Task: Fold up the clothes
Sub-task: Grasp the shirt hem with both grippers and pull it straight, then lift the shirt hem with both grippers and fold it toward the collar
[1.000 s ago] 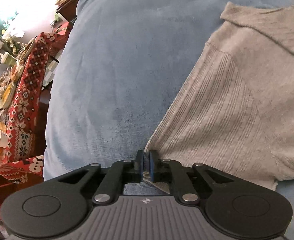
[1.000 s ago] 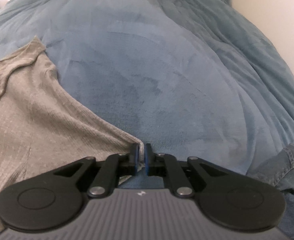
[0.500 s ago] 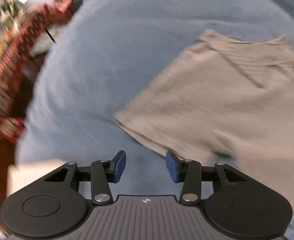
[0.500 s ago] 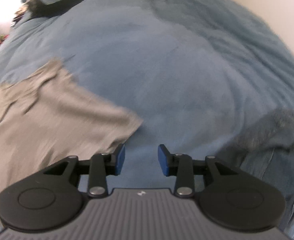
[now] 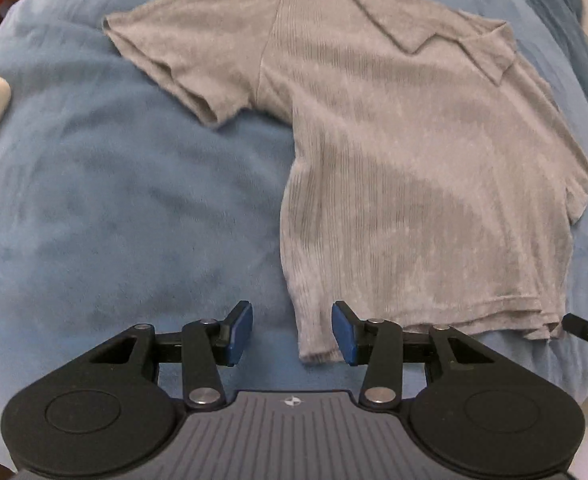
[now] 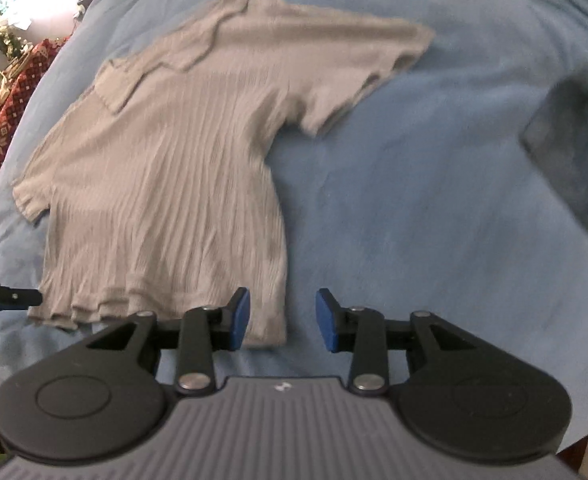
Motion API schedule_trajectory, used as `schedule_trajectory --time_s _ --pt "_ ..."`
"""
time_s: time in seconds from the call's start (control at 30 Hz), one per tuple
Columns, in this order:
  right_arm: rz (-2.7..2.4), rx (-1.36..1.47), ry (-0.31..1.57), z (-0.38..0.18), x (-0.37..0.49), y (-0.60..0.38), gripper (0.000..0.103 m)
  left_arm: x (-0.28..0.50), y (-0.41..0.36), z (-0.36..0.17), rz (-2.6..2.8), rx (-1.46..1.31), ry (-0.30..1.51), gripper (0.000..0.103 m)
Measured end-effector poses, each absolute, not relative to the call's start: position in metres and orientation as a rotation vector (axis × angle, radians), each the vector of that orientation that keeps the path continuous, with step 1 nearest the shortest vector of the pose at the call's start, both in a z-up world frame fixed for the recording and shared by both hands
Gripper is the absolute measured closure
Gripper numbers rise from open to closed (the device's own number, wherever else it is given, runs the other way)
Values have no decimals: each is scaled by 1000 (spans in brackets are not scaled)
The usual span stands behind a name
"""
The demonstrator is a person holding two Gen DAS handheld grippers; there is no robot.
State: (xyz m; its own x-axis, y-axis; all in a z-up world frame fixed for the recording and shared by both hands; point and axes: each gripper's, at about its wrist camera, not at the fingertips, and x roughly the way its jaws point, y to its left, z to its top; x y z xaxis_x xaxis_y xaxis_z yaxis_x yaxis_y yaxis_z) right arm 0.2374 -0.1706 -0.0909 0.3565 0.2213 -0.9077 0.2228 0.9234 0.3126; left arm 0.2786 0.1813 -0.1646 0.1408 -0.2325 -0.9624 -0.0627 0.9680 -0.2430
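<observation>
Both pairs of blue fingers stand parted and empty: the left gripper [image 5: 291, 332] and right gripper [image 6: 282, 318] were pinched on the shirt's bottom corners a second ago and have let go, jaws opening and then holding at a middling gap while both hands drew back and up. Just beyond the left gripper's fingers [image 5: 344, 332] lies one hem corner of the shirt [image 5: 414, 160], untouched; in the right view the other hem corner sits between that gripper's fingers [image 6: 239, 316] but below them, not pressed. Farther out, the shirt lies flat on the blue blanket [image 5: 113, 208], body smooth, both short sleeves spread outward, collar at the far end. Off to the right, a denim piece [image 6: 574, 140] waits. Judging by this, spreading is done and the folding proper comes next, likely starting with a sleeve or side.
</observation>
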Motion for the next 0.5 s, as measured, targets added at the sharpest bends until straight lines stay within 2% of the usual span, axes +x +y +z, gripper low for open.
schedule_trajectory --time_s 0.1,0.17,0.2,0.23,0.27,0.3,0.5 --pt "-14 443 1218 -103 234 -167 64 278 178 -172 -99 -277 1432 61" --pt "-19 468 1215 -110 233 -165 74 278 174 -178 -103 -285 1441 66" --pt "-18 483 1215 -113 232 -164 89 278 172 -180 -103 -264 1445 72" --pt "-11 491 1219 -115 233 -164 95 278 167 -180 -113 -234 1445 89" --pt "-3 487 1220 -115 233 -162 95 277 164 -180 -127 -212 1443 98" --pt "4 483 1220 -114 233 -161 98 276 161 -178 -139 -193 1440 98" --pt "-22 439 1213 -93 227 -180 98 267 174 -137 -137 -76 1369 98"
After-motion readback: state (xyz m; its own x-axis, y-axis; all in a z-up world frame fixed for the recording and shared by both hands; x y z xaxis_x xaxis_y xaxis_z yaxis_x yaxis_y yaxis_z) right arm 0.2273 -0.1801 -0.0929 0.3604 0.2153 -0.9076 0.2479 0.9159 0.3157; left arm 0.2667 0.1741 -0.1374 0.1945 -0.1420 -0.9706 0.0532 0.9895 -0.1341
